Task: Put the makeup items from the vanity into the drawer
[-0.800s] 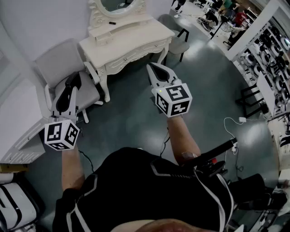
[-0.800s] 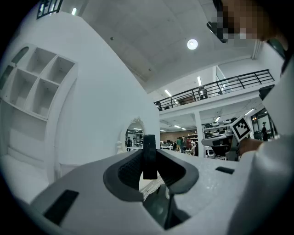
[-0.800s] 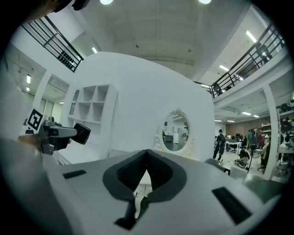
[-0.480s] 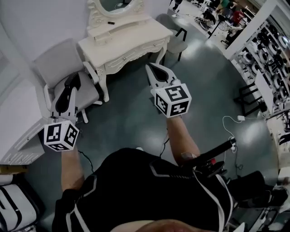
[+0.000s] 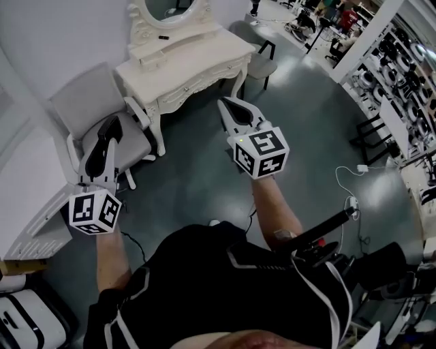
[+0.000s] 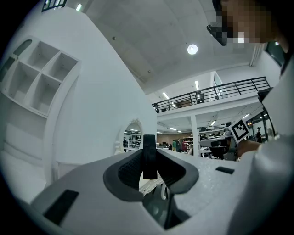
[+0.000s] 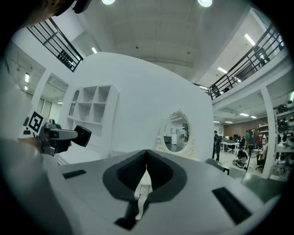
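The dull grey-green floor [image 5: 204, 170] fills most of my downward view, with a plain white wall [image 5: 54, 41] along its far left. Against that wall stands the cream carved vanity bench [image 5: 197, 61], its oval mirror [image 5: 167, 8] at the back. Just left of the bench is a pale grey armchair [image 5: 95, 102]. I hold both grippers over the floor, well apart from the bench. My left gripper [image 5: 111, 126], in front of the armchair, is clamped on a slim black bar [image 6: 149, 156] that stands upright between its pads; what it is I cannot tell. My right gripper [image 5: 229, 103] has its jaws pressed together with nothing between them. One small dark makeup item [image 5: 163, 37] lies on the raised shelf under the mirror.
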The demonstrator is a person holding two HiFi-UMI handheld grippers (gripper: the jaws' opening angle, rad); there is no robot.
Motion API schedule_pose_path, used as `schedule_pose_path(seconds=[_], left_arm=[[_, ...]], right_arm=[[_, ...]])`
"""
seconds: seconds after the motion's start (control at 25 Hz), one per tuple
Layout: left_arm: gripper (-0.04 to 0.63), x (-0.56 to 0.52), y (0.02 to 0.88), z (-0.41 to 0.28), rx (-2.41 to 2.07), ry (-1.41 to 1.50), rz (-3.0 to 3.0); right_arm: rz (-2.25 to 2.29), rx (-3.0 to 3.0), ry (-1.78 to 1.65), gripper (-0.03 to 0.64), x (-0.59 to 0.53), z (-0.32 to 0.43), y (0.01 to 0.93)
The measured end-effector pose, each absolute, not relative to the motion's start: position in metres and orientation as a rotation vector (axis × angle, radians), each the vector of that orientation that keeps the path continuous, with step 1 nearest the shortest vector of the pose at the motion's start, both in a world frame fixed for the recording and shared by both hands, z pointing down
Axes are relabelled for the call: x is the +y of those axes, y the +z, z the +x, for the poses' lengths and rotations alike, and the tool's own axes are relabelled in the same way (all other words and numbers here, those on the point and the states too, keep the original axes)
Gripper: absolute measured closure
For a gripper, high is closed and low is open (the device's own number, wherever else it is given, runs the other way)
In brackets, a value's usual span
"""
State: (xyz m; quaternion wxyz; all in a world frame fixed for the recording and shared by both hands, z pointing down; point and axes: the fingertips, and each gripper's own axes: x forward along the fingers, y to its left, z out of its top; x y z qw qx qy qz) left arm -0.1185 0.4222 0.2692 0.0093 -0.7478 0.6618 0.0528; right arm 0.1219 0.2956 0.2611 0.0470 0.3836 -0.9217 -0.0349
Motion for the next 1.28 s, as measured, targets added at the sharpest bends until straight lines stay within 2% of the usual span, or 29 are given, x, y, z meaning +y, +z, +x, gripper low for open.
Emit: schedule_pose_path(seconds=[0.4, 0.8, 1.28], left_arm=[[0.505, 0.403, 0.277, -0.126, 2.037, 0.17, -2.364], [0.504, 0.303, 0.274, -0.127, 2.094, 0.151, -2.294], [0.505, 0.171, 0.271, -0.092, 2.114, 0.128, -2.298]], right_arm=[[1.169, -2.811, -0.104, 0.611, 0.286, 0.109, 0.271], [1.091, -2.866, -0.1, 0.611, 0.178, 0.101, 0.273], [1.068, -2.879, -0.088, 0.611, 0.053, 0.14, 0.267]])
